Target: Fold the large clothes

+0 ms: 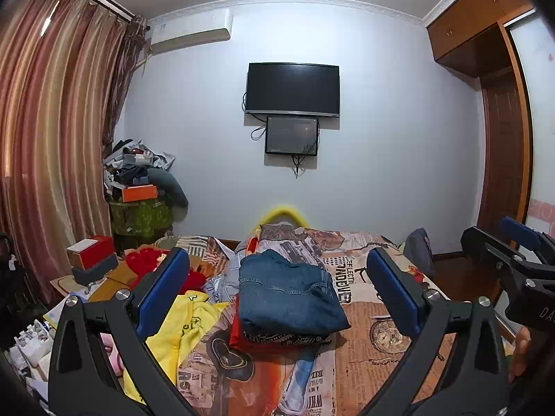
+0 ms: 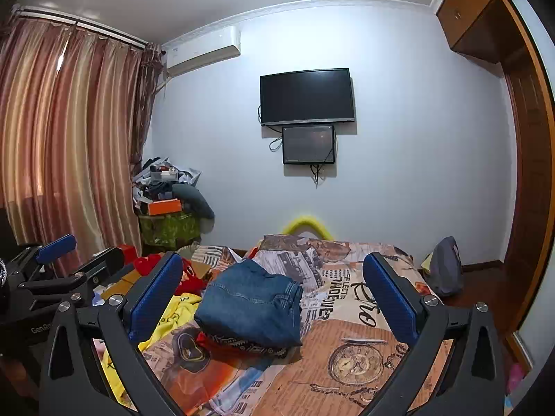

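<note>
Left hand-held gripper (image 1: 277,298) and right hand-held gripper (image 2: 274,298) held wide, empty, above bed (image 2: 360,353). Folded jeans (image 1: 289,294) stacked at 12 o'clock; yellow garment (image 1: 180,332) crumpled at 9 o'clock. Judged next: yellow garment pinched at shoulders, spread flat before folding.

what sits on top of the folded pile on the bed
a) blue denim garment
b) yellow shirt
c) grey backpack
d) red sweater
a, the blue denim garment lies folded on top of the pile, over a red piece; the yellow garment lies loose to its left.
</note>
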Tool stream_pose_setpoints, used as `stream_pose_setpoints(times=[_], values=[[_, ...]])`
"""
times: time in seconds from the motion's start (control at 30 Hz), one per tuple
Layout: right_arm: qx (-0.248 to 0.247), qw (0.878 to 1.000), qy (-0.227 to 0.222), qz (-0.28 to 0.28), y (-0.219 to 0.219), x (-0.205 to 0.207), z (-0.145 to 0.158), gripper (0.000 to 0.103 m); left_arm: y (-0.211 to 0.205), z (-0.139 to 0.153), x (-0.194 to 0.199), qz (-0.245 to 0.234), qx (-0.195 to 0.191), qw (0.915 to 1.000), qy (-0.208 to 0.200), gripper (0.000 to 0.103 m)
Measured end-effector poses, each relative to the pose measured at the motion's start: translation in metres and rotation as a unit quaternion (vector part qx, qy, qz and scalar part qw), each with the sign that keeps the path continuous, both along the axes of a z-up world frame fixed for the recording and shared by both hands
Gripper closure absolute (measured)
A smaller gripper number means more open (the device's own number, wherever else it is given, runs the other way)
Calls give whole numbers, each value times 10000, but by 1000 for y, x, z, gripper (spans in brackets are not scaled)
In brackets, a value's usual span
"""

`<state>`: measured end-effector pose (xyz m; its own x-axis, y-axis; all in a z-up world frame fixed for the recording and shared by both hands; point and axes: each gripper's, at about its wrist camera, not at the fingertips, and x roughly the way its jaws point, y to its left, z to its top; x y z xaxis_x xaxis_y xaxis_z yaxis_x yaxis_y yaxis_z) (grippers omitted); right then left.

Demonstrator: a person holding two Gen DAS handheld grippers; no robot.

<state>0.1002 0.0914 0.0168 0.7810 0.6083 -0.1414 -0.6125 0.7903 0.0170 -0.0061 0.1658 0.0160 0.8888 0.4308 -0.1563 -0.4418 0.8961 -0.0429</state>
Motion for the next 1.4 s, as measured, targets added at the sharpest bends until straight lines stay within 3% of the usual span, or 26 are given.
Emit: stream_pose_setpoints(times=[1.4], values=[[25, 9990, 437, 62, -8, 10, -2, 0, 12, -12, 10, -193, -76, 9995, 224, 0]])
